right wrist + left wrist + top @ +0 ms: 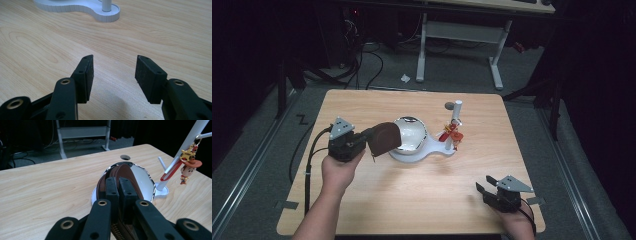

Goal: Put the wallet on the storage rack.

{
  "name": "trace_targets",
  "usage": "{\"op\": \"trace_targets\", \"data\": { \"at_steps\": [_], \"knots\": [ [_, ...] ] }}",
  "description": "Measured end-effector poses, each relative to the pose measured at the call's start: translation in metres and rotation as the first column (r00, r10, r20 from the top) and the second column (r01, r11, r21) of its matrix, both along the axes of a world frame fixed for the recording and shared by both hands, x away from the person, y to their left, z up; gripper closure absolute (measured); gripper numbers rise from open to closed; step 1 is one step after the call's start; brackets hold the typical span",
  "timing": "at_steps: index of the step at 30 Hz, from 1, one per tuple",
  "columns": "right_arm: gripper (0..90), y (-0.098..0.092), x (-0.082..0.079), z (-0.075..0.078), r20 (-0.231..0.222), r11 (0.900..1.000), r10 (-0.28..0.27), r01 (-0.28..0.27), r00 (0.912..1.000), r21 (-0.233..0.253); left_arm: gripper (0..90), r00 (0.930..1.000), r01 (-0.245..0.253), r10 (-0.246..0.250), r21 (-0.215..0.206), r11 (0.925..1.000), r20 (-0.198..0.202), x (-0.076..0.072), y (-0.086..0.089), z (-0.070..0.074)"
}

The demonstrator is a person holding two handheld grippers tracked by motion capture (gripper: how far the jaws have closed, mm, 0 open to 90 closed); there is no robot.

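left gripper [371,141] clenched on brown pouch [384,137], centre-left of high view, at rim of shiny bowl [413,132] | step: seemingly carrying pouch to bowl; next: lower it inside, let go | right gripper [484,186] gaping, idle lower right | keychain [188,167] on white stand [455,117] just beside bowl, could snag

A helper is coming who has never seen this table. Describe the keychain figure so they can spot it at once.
Start at the wooden table and find the white stand near its middle, beside the shiny bowl. The keychain figure hangs from the stand's upright post: a small cartoon cowboy, the only dangling, colourful thing there.
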State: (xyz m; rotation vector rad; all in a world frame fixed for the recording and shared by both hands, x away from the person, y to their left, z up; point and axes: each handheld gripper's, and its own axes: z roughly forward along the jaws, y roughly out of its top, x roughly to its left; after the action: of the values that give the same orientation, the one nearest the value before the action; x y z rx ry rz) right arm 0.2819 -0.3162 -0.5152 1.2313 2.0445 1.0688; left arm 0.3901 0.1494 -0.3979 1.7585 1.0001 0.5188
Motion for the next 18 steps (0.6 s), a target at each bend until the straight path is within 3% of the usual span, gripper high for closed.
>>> {"op": "trace_targets", "data": {
  "at_steps": [6, 7, 18],
  "knots": [
    [49.8, -0.001, 0.000, 0.000, 0.001, 1.000, -0.002, 0.002, 1.0000, 0.001, 87.2, 0.9998, 0.002, -0.001, 0.037, 0.9993, -0.018, 0.012, -0.005, 0.006],
    [49.8, 0.000, 0.001, 0.000, 0.001, 1.000, -0.002, 0.002, 1.0000, 0.000, 87.2, 0.9998, 0.003, -0.001, 0.059, 0.9982, -0.022, 0.016, -0.008, 0.008],
    [50.0, -0.002, 0.001, 0.000, 0.000, 1.000, -0.008, 0.008, 1.0000, 0.004, 87.1, 0.9977, 0.009, -0.002, 0.112, 0.9937, -0.067, 0.033, -0.023, 0.008]
  ]
}}
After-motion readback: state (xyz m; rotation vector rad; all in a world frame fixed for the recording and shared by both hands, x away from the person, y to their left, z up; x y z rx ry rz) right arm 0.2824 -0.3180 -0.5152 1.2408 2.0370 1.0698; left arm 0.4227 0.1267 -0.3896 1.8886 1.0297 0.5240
